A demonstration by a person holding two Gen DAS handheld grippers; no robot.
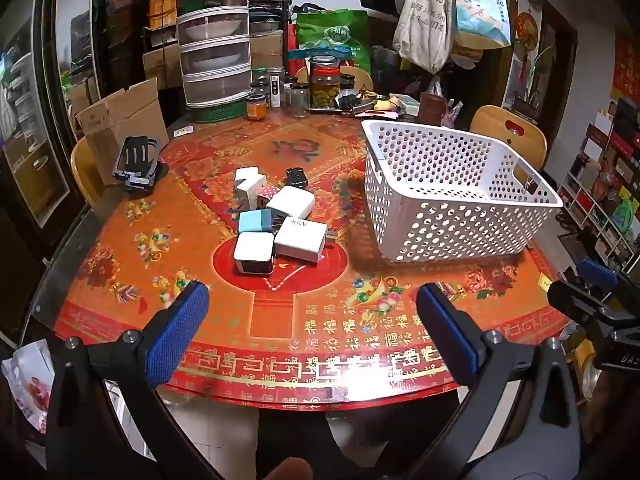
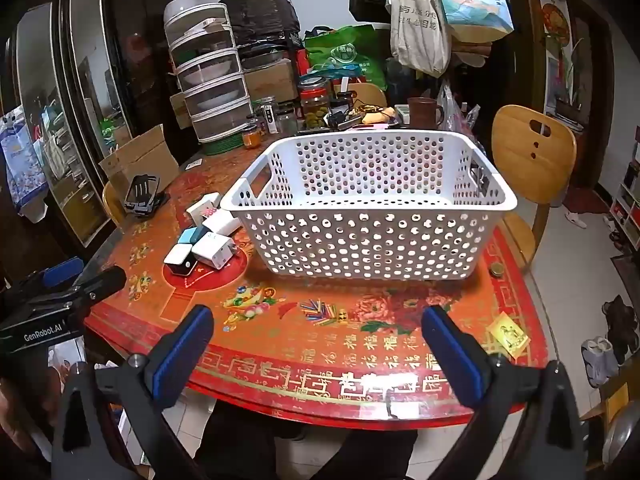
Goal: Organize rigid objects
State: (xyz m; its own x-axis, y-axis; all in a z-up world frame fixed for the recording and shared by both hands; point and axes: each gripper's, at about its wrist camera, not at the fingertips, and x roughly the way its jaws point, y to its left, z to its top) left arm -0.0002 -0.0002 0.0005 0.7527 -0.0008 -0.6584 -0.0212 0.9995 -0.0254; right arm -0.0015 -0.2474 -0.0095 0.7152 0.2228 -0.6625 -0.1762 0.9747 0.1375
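Observation:
Several small power adapters (image 1: 276,220) lie in a cluster at the middle of the round red table (image 1: 200,312): white cubes, a light blue one (image 1: 256,221), a black-based one (image 1: 254,254). The same cluster of adapters (image 2: 204,240) shows in the right wrist view, left of the white perforated basket (image 2: 368,248). That basket (image 1: 448,224) stands to the right of the adapters and holds nothing I can see. My left gripper (image 1: 312,300) hovers open over the table's near edge, short of the adapters. My right gripper (image 2: 318,328) is open in front of the basket, nothing between its pads.
A black phone holder (image 1: 136,164) sits at the table's left edge by a cardboard box (image 1: 120,120). Jars (image 1: 324,88), a stacked food cover tower (image 1: 214,40) and clutter fill the far side. A wooden chair (image 2: 532,160) stands right of the table. A small coin-like disc (image 2: 497,269) lies near the basket.

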